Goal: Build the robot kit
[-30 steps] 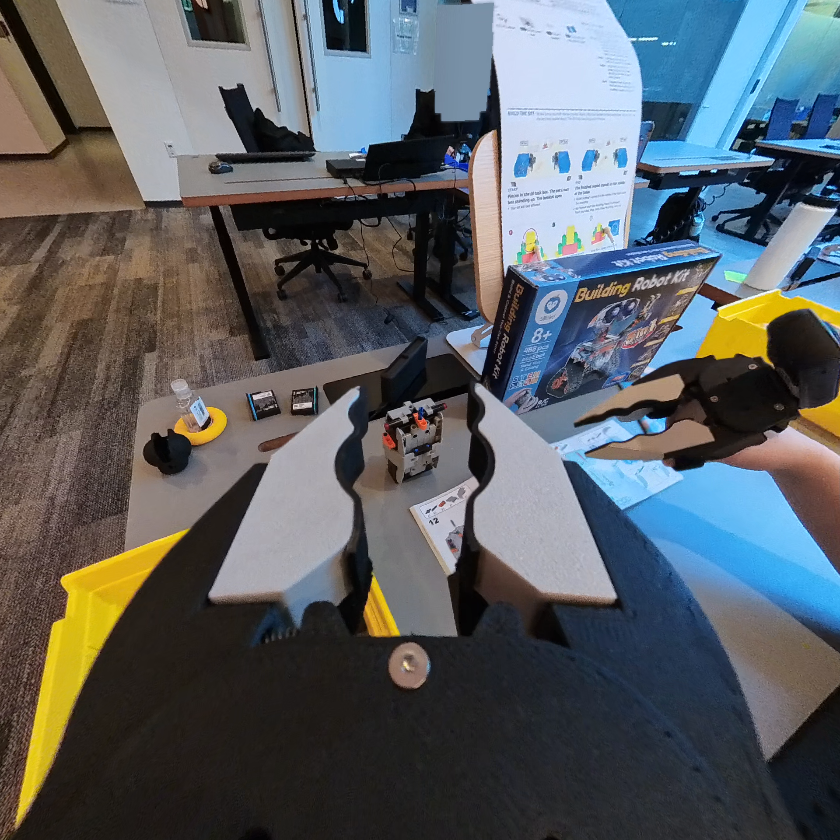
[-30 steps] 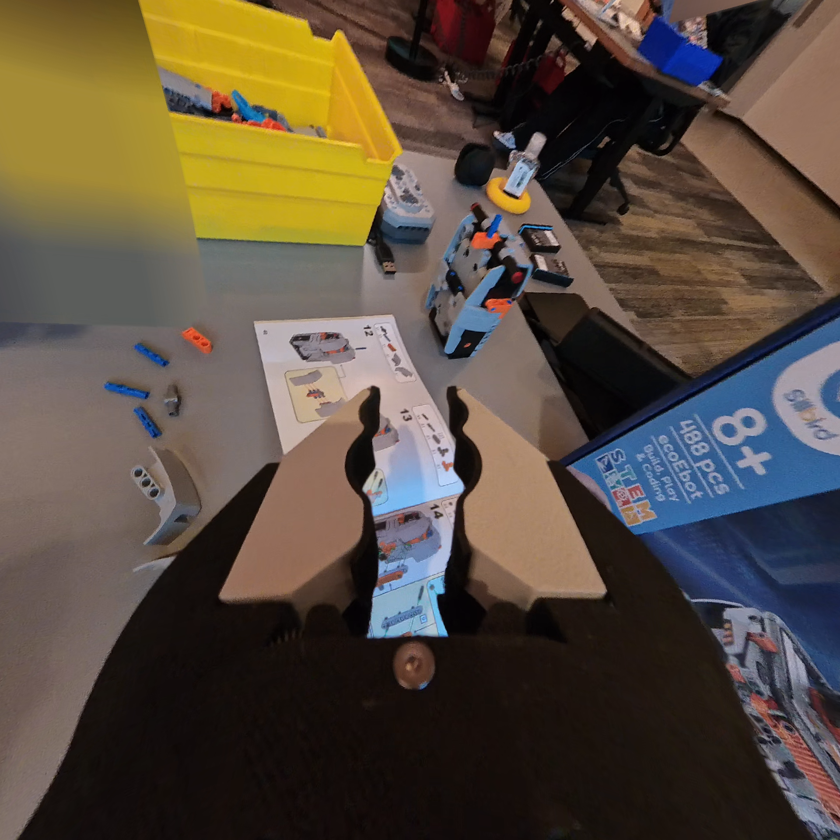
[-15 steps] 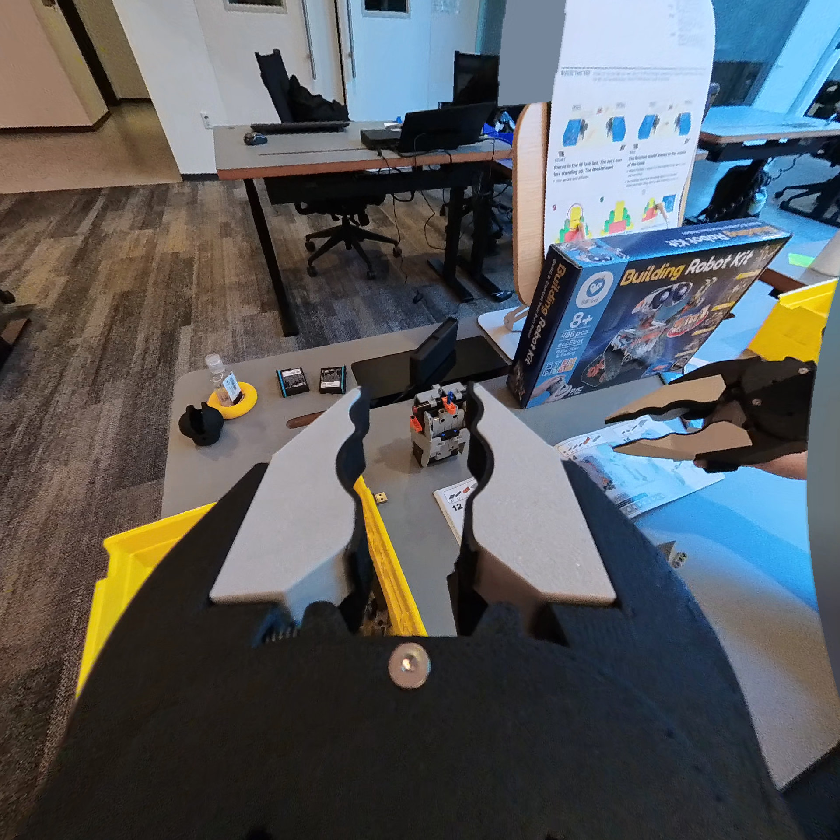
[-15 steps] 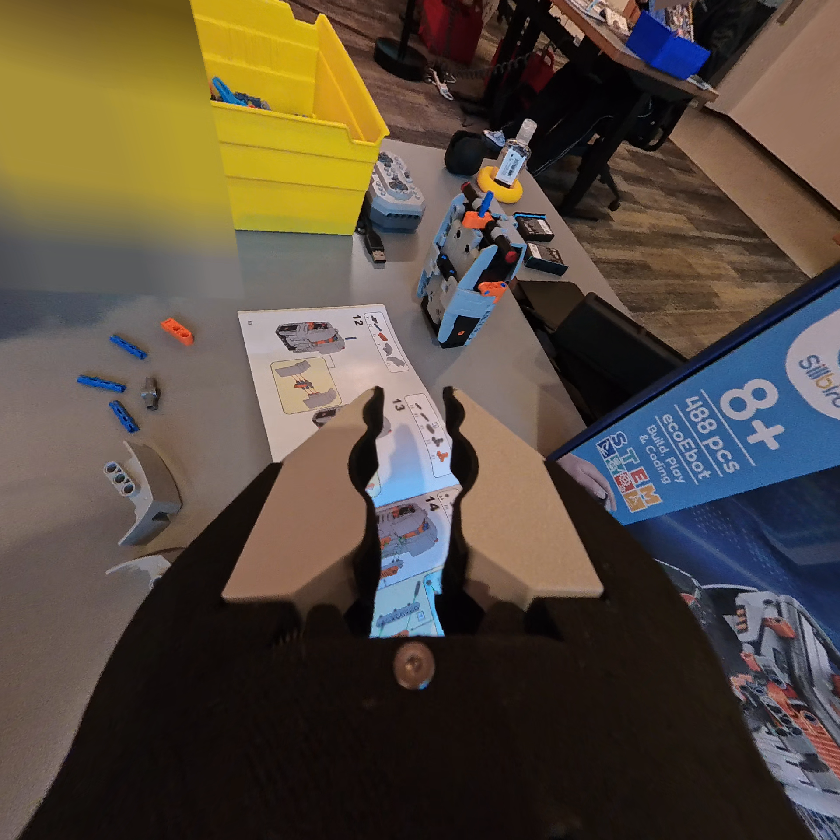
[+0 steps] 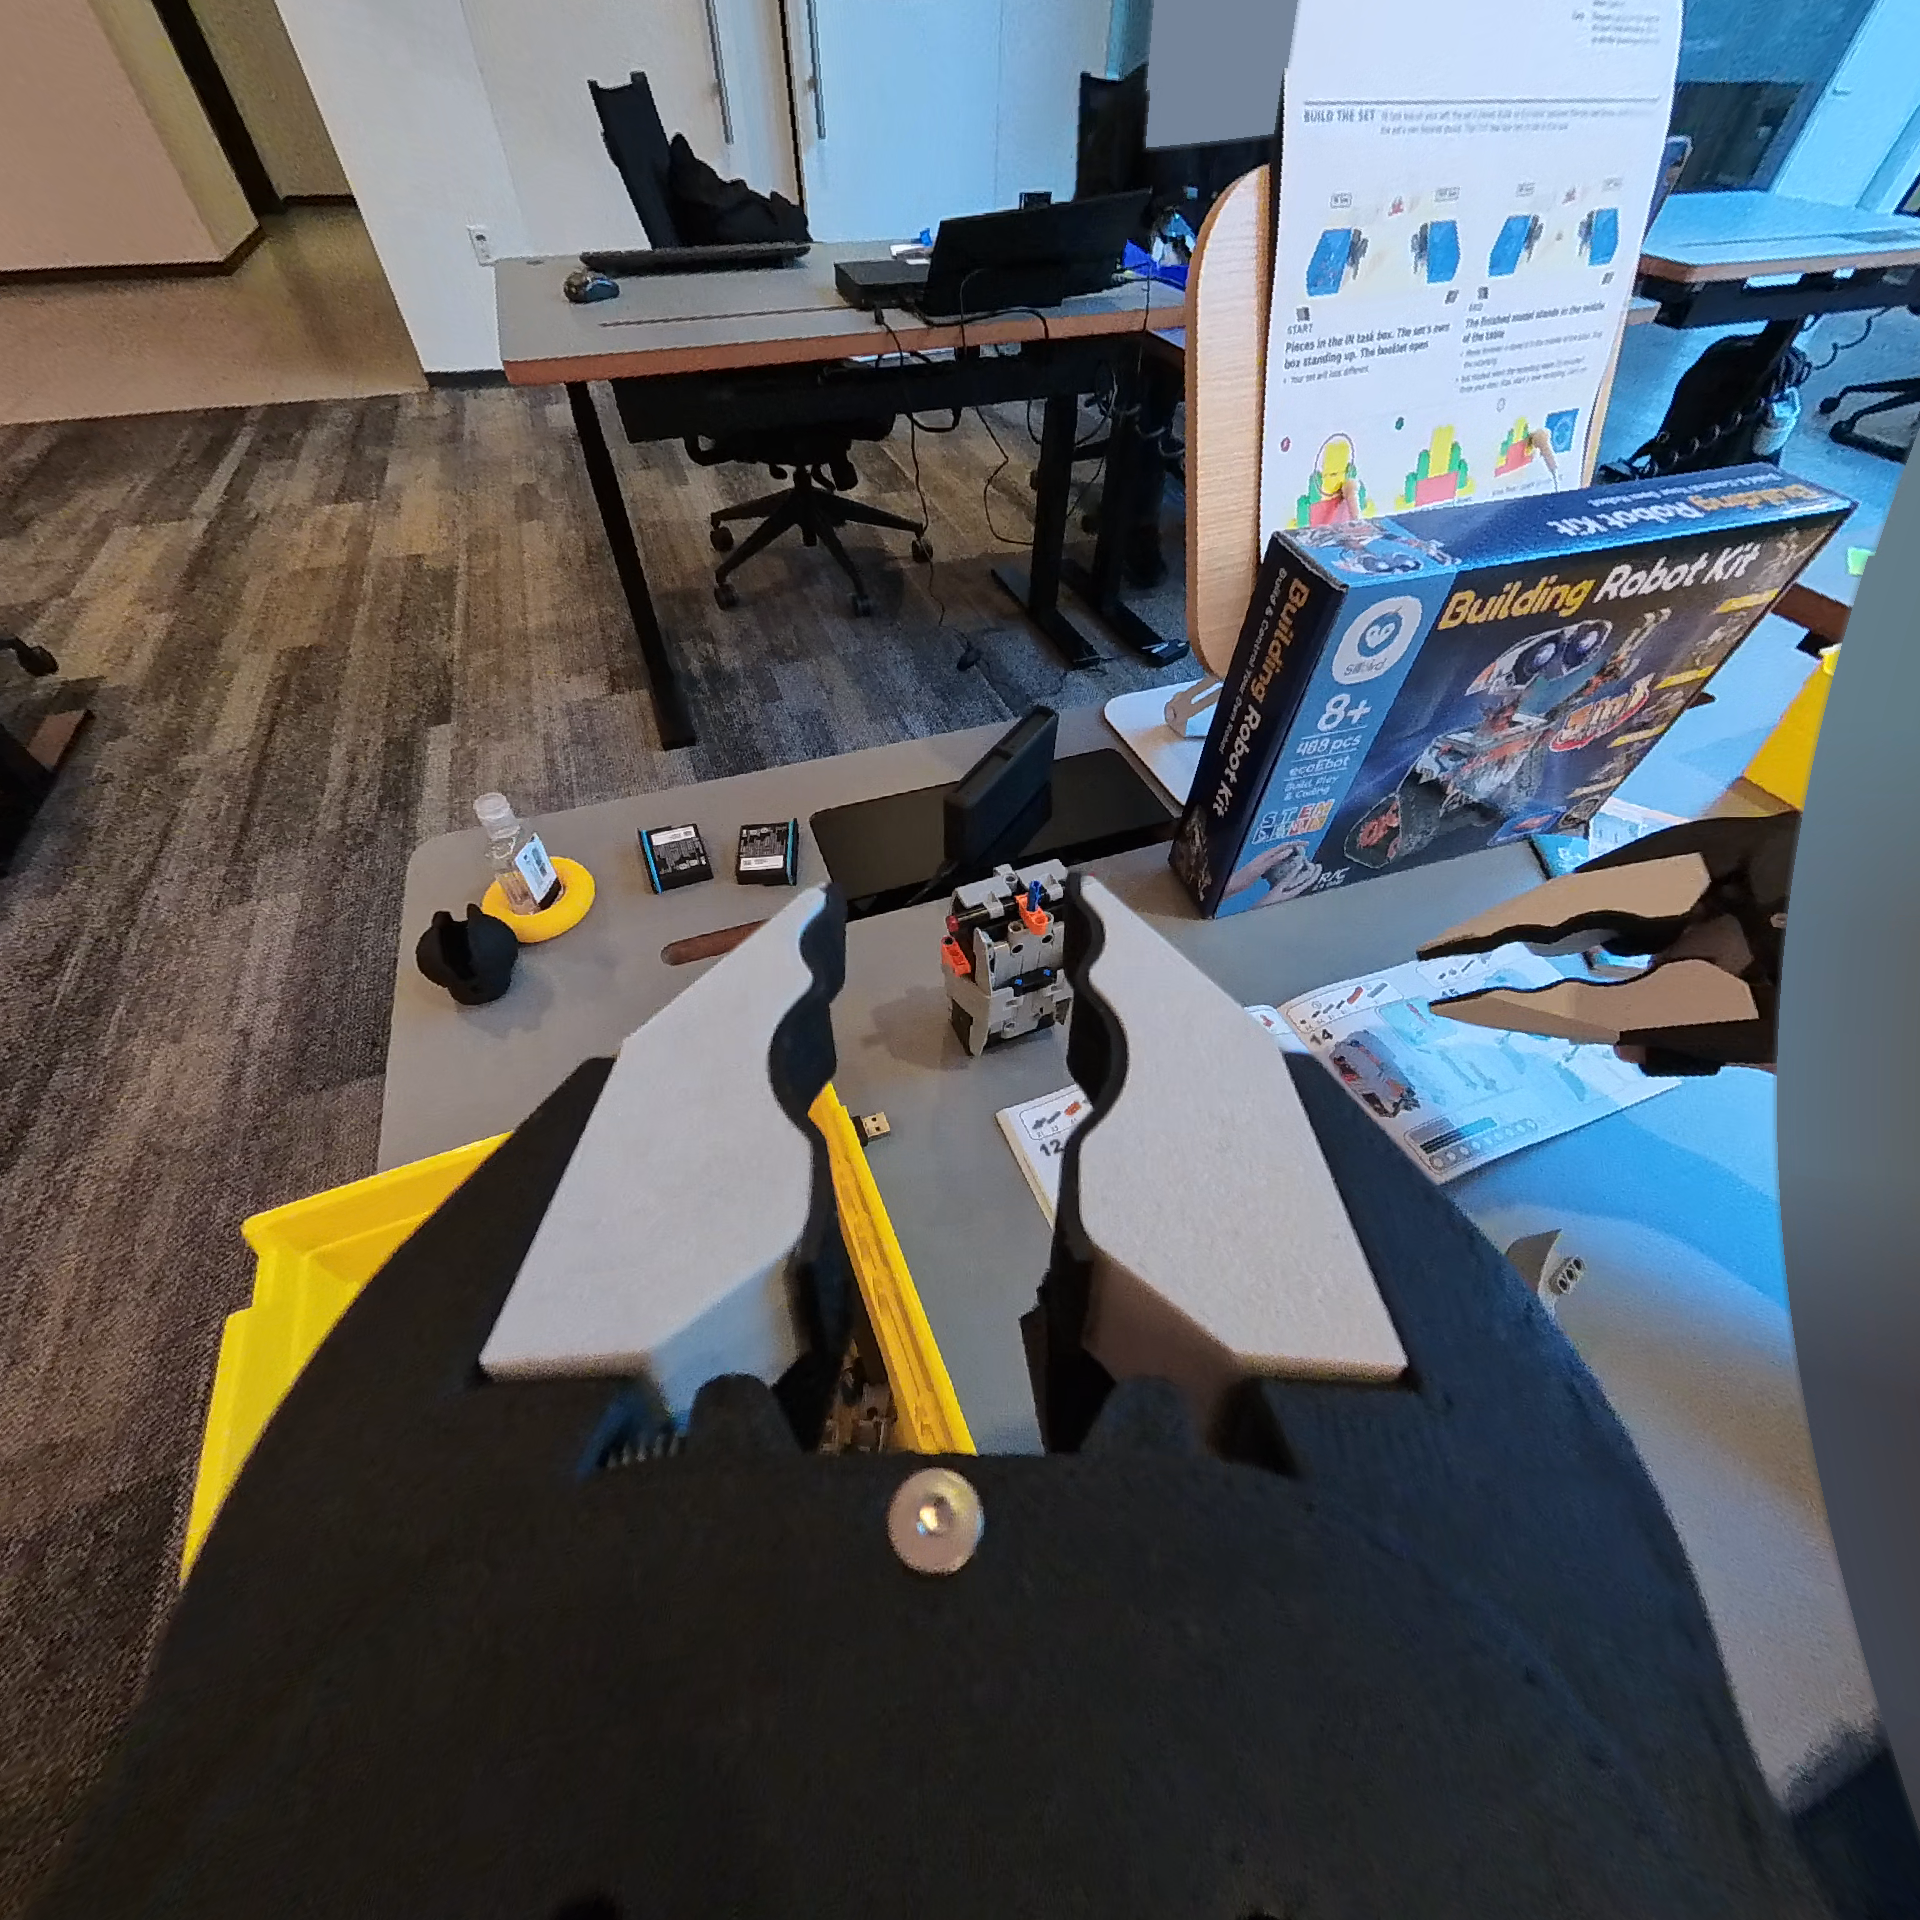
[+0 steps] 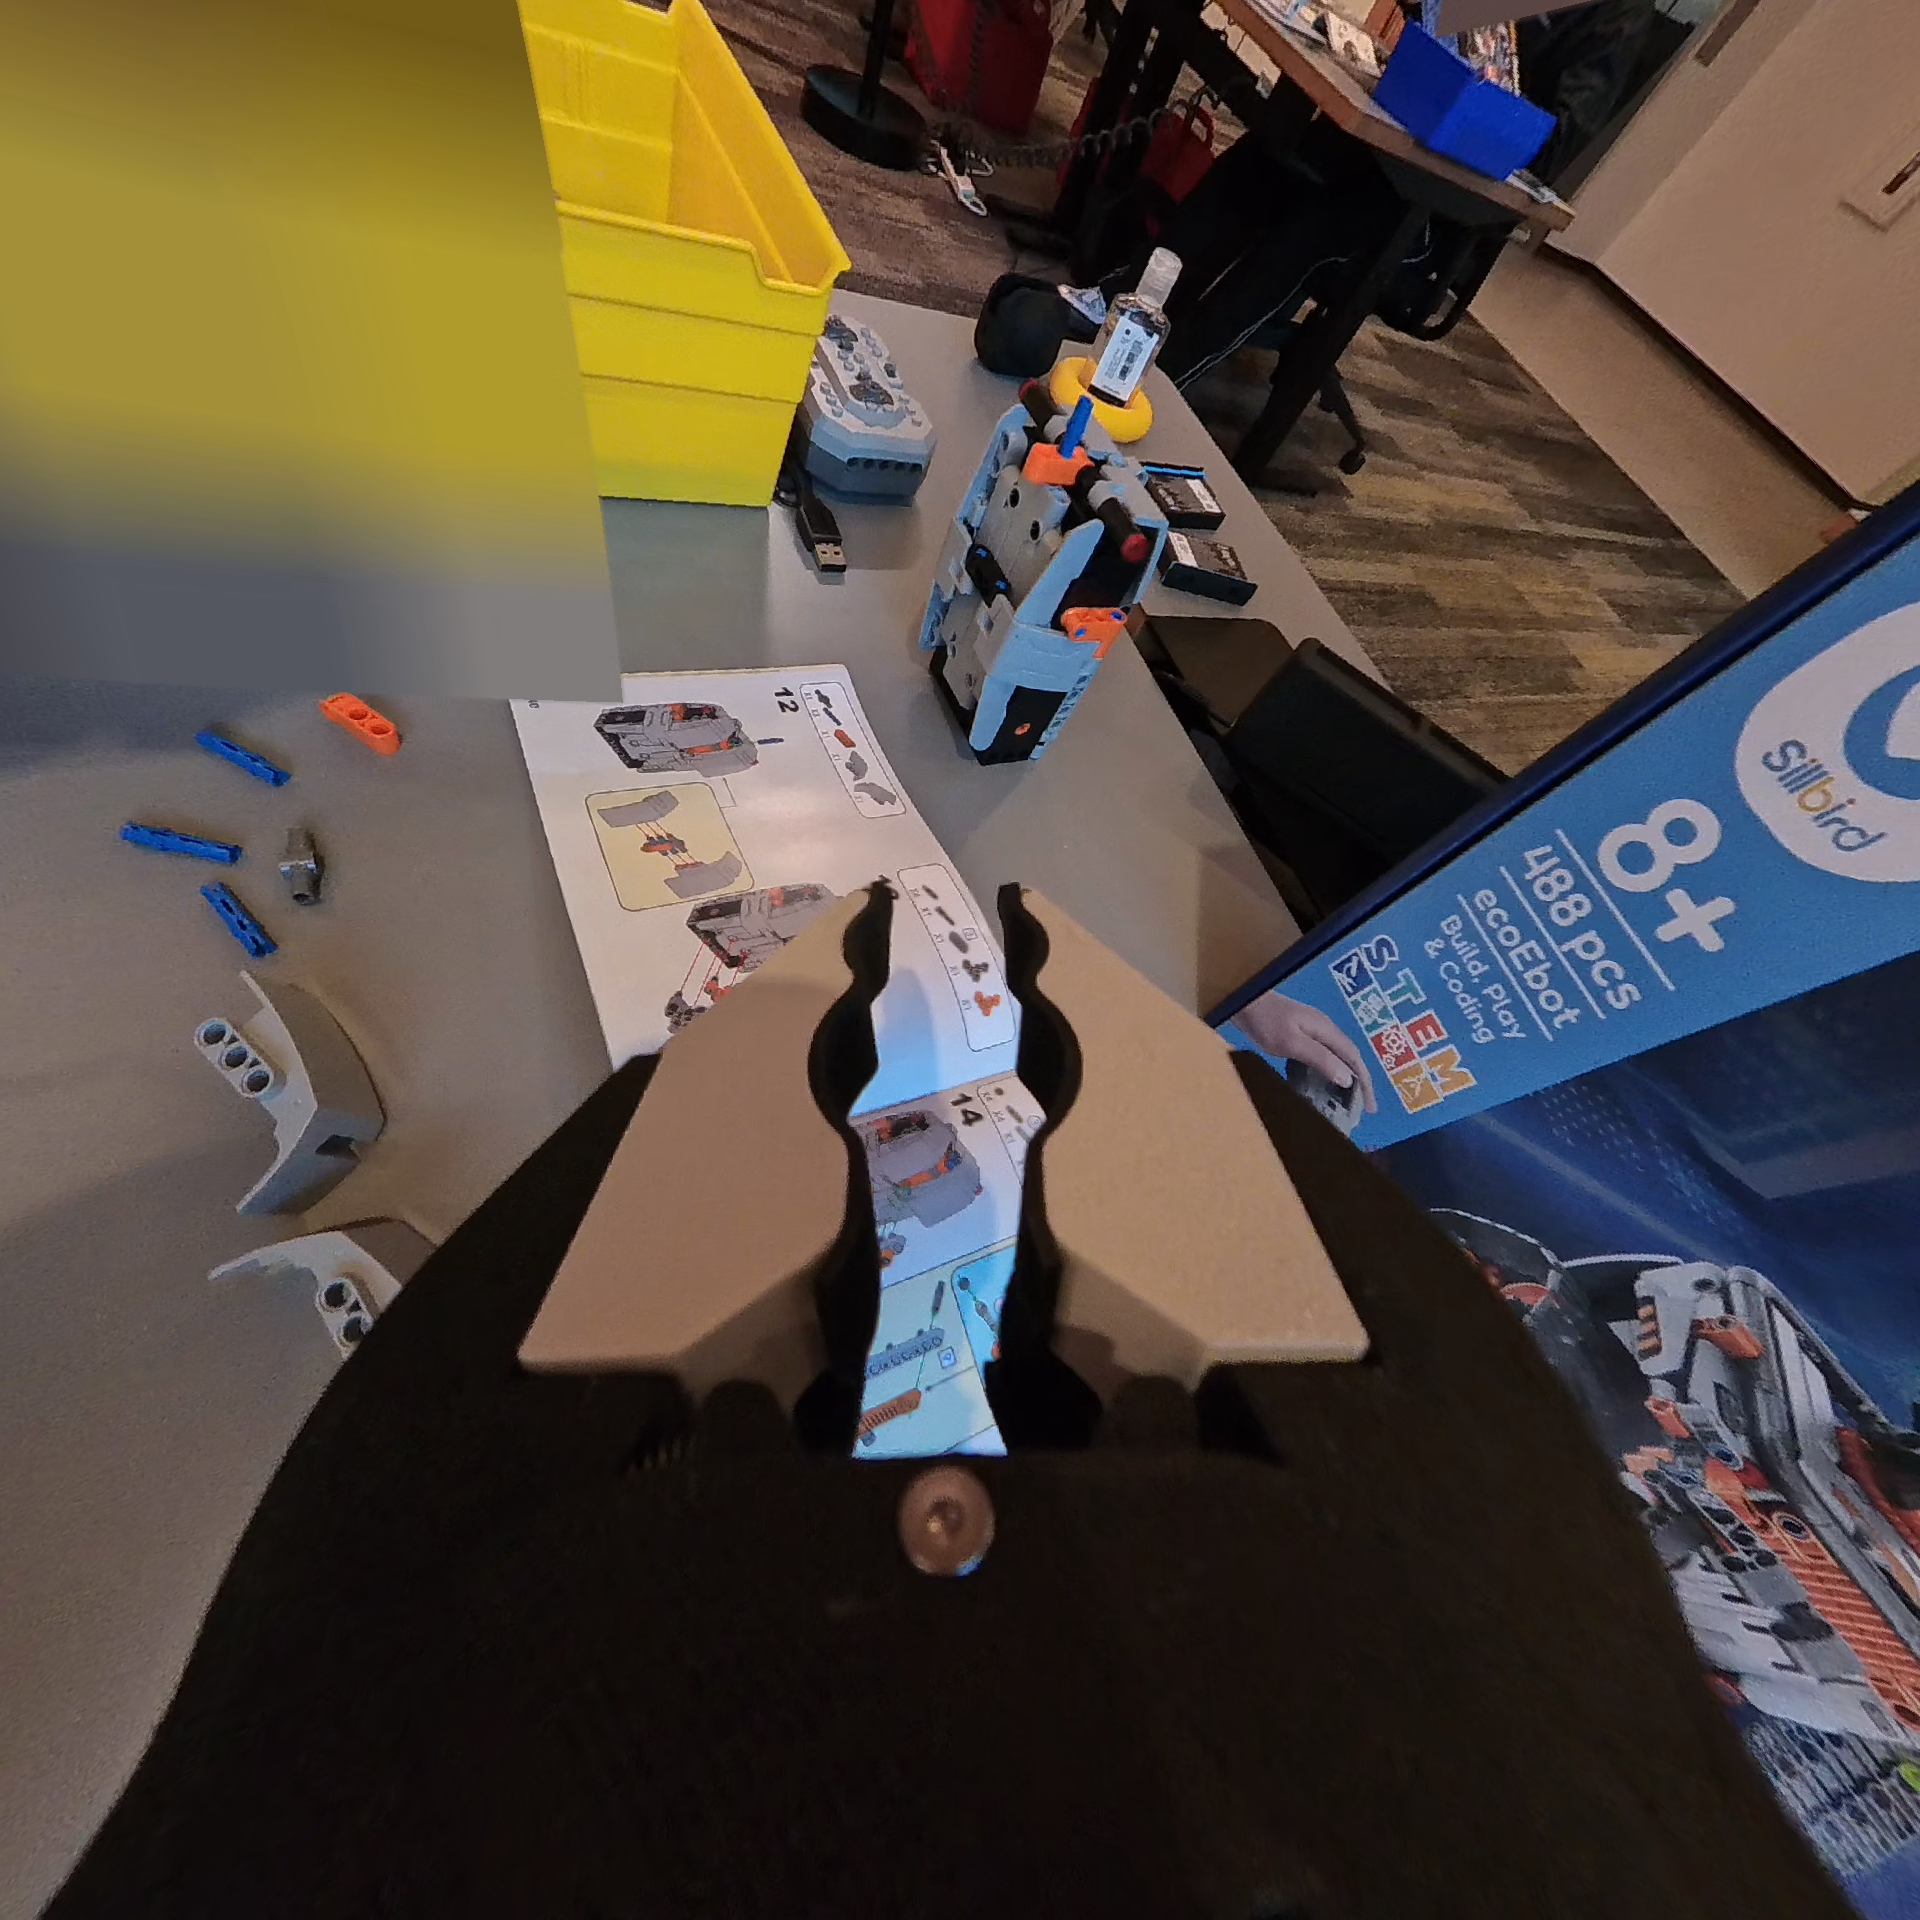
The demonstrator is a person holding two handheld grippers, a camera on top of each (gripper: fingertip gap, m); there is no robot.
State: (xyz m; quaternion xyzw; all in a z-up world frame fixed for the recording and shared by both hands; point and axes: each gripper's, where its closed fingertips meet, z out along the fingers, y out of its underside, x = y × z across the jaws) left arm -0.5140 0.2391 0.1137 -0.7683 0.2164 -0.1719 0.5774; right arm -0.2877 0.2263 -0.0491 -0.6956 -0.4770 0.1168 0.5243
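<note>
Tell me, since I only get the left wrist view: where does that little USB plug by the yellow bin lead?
Observer: Its cable runs back toward a grey control box with buttons, standing against the yellow bin.
Operator: Any loose pieces I can't see?
Observer: Yes. Three blue pins, an orange piece and a small grey connector lie on the table to the left of the booklet.
Operator: Is the other tool holding anything?
Observer: No. The right tool is open above the booklet, and the page shows through the gap between its fingers.
</note>
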